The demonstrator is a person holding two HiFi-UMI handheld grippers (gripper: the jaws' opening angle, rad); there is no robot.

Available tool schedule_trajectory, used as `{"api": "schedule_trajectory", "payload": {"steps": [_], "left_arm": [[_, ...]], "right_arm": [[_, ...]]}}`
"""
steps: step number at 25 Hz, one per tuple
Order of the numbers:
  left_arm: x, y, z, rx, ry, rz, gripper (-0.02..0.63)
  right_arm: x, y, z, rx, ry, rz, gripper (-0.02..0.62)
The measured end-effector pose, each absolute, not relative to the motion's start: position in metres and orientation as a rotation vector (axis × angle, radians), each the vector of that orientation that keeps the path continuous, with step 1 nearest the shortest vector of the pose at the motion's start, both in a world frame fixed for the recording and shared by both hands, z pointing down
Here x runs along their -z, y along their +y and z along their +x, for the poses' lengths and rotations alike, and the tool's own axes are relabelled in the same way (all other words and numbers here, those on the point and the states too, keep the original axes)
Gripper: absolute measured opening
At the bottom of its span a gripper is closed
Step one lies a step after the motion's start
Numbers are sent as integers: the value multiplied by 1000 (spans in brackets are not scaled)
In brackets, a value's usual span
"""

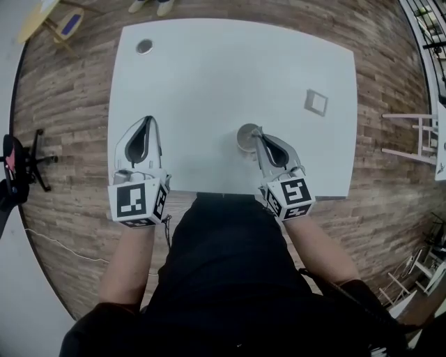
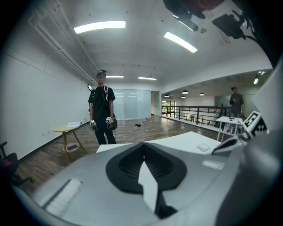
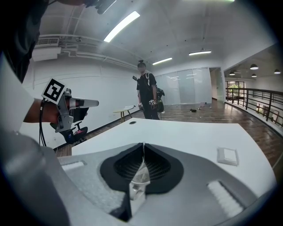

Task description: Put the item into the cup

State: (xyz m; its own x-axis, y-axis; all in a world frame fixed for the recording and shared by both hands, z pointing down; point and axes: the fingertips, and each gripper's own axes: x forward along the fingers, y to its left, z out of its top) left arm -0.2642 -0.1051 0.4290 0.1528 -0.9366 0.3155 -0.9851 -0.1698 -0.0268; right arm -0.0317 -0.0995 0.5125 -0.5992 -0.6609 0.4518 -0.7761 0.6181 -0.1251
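A small grey cup (image 1: 246, 137) stands near the front edge of the white table (image 1: 230, 70). A flat white square item (image 1: 316, 102) lies alone at the table's right; it also shows in the right gripper view (image 3: 227, 155) and the left gripper view (image 2: 204, 147). My right gripper (image 1: 254, 129) hovers right beside the cup, its tips over the cup's right rim. Its jaws (image 3: 143, 145) meet at the tip with nothing held. My left gripper (image 1: 147, 119) is over the table's front left, jaws (image 2: 143, 145) also shut and empty.
A round grommet hole (image 1: 144, 46) sits at the table's far left. A person (image 3: 148, 95) stands beyond the far edge. A small yellow side table (image 1: 42, 17), a black chair (image 1: 17, 164) at left and a white rack (image 1: 418, 136) at right stand on the wood floor.
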Motion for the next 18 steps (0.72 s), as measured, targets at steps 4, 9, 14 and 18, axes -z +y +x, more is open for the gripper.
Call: {"api": "schedule_trajectory", "payload": {"steps": [4,9,14,18], "left_arm": [[-432,-104,-259,-390,-1882,2240,8],[-431,-105,-259,-399,-1884,2233,8],[-431,-106,-265,-403,-1887,2226,8],[-428,-107,-264,-398,-1894,2243,8]], "right_arm": [[-516,-99,-32,-453,-2482,1144,14],[-519,-97,-34,-458,-2478,1131,15],[-520,-98,-35,-458,-2471,1133,88],[-521,-99,-32,-463,-2465,1144,92]]}}
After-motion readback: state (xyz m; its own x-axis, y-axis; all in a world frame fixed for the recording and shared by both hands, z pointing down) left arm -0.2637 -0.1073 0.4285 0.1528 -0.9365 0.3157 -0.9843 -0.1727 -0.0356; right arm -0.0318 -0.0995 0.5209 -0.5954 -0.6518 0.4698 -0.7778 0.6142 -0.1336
